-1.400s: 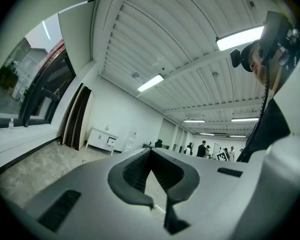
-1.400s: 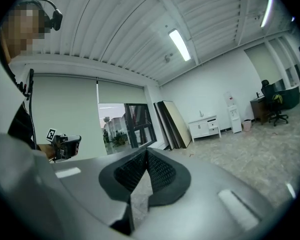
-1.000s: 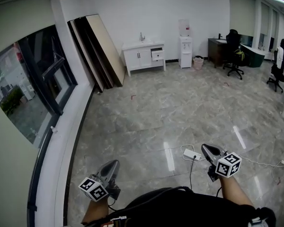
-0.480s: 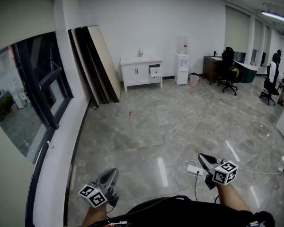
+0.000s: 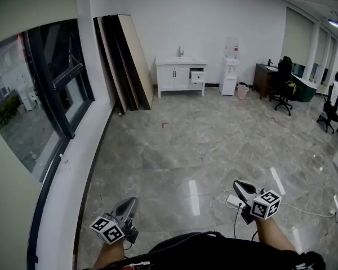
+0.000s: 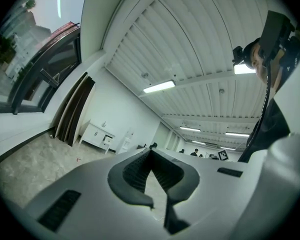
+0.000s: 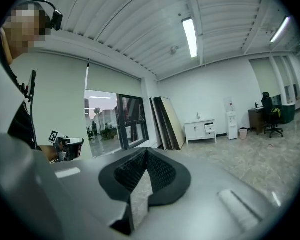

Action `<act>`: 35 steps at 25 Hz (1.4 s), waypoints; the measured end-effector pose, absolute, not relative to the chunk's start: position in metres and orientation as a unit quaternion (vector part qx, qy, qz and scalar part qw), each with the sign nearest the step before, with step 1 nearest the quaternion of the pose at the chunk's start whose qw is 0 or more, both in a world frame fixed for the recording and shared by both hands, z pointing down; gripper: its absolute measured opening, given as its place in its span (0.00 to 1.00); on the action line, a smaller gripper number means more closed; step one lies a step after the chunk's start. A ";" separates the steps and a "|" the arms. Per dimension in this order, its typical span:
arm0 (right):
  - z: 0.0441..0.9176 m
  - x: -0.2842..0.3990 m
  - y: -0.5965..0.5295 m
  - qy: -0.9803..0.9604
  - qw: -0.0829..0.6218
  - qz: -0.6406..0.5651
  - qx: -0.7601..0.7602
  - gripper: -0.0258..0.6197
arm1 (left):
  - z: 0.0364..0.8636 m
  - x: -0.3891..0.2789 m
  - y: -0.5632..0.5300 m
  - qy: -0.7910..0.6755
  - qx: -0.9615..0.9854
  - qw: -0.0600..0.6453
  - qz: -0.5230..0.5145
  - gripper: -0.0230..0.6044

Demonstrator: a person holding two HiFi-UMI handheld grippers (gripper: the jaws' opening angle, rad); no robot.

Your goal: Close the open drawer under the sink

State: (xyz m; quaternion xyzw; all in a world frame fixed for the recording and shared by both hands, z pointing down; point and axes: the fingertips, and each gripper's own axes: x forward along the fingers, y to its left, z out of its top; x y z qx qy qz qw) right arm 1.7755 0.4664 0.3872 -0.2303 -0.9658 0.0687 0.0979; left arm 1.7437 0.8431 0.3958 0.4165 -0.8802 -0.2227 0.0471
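The open drawer (image 5: 198, 77) stuck out of the white cabinet (image 5: 173, 78) under the sink (image 5: 181, 61), far ahead of both jaws across the floor (image 5: 214, 139). The left gripper (image 5: 129, 201) and the right gripper (image 5: 237, 184) each had their jaws pressed together, empty (nothing to carry here). Doing this well probably meant walking close, then pushing the drawer front squarely at its middle with closed tips.

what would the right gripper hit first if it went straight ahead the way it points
Nothing near: the right gripper faces open floor; far off, probably the leaning boards, though depth is unclear.
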 end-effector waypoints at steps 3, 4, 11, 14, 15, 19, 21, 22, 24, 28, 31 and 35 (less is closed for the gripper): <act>0.396 1.751 0.471 -0.961 0.102 0.074 -0.248 0.04 | 0.399 1.733 0.841 -0.885 0.407 0.050 -0.223 0.04; 0.399 1.742 0.471 -0.958 0.103 0.074 -0.256 0.04 | 0.399 1.728 0.838 -0.887 0.404 0.048 -0.218 0.04; 0.396 1.668 0.428 -0.944 0.100 0.076 -0.304 0.04 | 0.386 1.693 0.801 -0.910 0.352 0.034 -0.217 0.04; 0.384 1.641 0.396 -0.942 0.085 0.070 -0.317 0.04 | 0.383 1.677 0.764 -0.912 0.349 0.026 -0.213 0.04; 0.382 1.634 0.383 -0.941 0.083 0.071 -0.320 0.04 | 0.379 1.671 0.748 -0.913 0.349 0.026 -0.210 0.04; 0.383 1.618 0.325 -0.942 0.082 0.078 -0.315 0.04 | 0.368 1.649 0.680 -0.908 0.368 0.027 -0.200 0.04; 0.385 1.612 0.294 -0.945 0.082 0.085 -0.304 0.04 | 0.364 1.637 0.651 -0.905 0.377 0.030 -0.195 0.04; 0.386 1.609 0.279 -0.947 0.083 0.088 -0.298 0.04 | 0.362 1.632 0.639 -0.905 0.379 0.033 -0.192 0.04; 0.388 1.606 0.254 -0.950 0.084 0.094 -0.287 0.04 | 0.359 1.624 0.620 -0.904 0.383 0.039 -0.188 0.04; 0.399 1.601 0.215 -0.954 0.087 0.107 -0.266 0.04 | 0.365 1.605 0.586 -0.898 0.395 0.052 -0.185 0.04; 0.407 1.597 0.200 -0.956 0.092 0.114 -0.254 0.04 | 0.367 1.590 0.568 -0.892 0.408 0.061 -0.184 0.04; 0.415 1.586 0.192 -0.960 0.098 0.118 -0.233 0.04 | 0.373 1.563 0.559 -0.881 0.429 0.065 -0.190 0.04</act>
